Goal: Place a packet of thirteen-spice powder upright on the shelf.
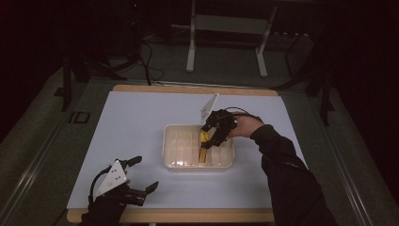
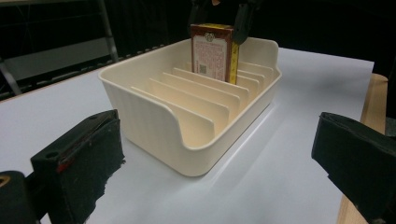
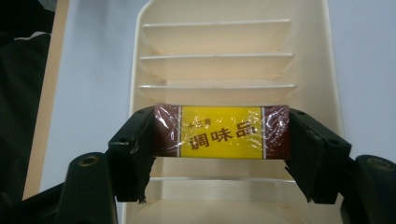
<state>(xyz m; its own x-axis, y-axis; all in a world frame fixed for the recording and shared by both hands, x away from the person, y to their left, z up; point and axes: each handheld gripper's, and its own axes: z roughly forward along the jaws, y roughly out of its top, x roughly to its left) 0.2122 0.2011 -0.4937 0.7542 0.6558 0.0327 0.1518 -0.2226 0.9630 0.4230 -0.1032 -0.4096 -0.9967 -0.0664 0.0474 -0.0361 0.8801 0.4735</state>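
Right gripper (image 3: 219, 154) clamped on the short ends of a wrapped seasoning box (image 3: 222, 132), holding it upright in a slot of the cream divider tray (image 1: 170, 146), directly below the gripper. Left gripper (image 1: 141, 175) jaws apart, nothing between them, parked over the bench (image 1: 141, 108) well short of the tray. Risk: glossy wrap could slip in the pads, or the box bottom could catch a divider (image 2: 205, 95) if tilted, tipping it or shifting the light tray. Slots on either side are narrow; plenty of open bench around the tray, and straight up from the gripper is free.
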